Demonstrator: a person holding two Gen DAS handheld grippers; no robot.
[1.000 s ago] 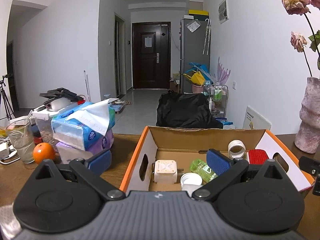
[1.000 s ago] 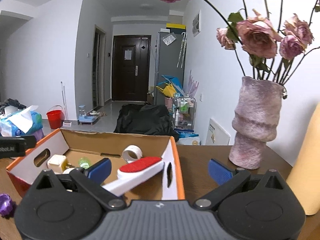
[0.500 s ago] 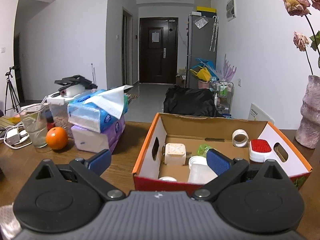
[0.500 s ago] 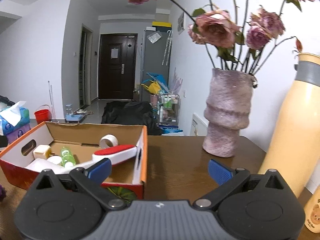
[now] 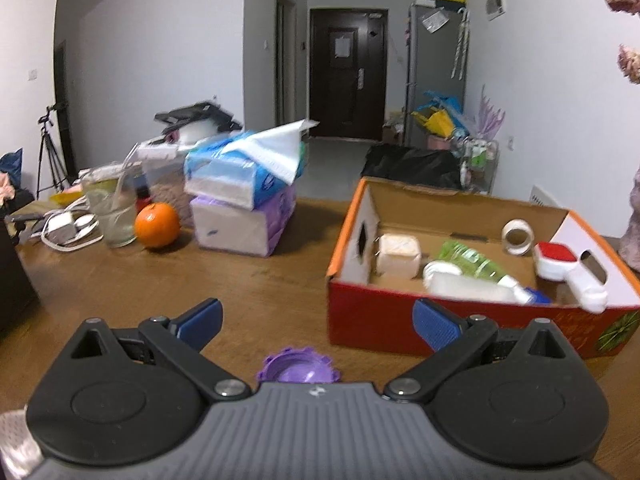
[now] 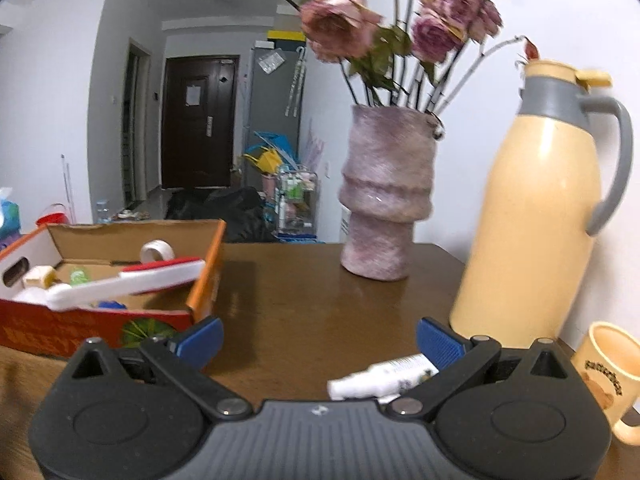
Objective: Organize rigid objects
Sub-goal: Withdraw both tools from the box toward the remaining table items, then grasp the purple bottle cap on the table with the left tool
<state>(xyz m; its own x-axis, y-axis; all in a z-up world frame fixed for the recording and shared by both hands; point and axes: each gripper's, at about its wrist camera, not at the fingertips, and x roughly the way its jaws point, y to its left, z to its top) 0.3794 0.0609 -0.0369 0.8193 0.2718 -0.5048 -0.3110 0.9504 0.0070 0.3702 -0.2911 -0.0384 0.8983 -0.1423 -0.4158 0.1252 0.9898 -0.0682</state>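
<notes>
Both hand-held grippers gape wide, empty. Low centre of the left view, a purple scalloped plastic cap [image 5: 298, 369] lies on the wooden tabletop [image 5: 120, 280] between the left hand-held gripper [image 5: 318, 322] fingers. At centre right stands the orange-edged cardboard box [image 5: 384, 320]. The right hand-held gripper [image 6: 320, 342] frames a white spray bottle [image 6: 380, 376].

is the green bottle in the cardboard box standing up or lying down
Lying down. The green bottle rests on its side on the floor of the cardboard box, among other items.

Left passage: bare table [image 5: 248, 280] between tissue packs [image 5: 244, 208] and box [image 5: 440, 320].
Left obstacle: purple cap [image 5: 298, 368].
Right passage: tabletop between box and vase [image 6: 386, 196].
Right obstacles: thermos [image 6: 540, 216], spray bottle [image 6: 380, 378], mug [image 6: 608, 376].
</notes>
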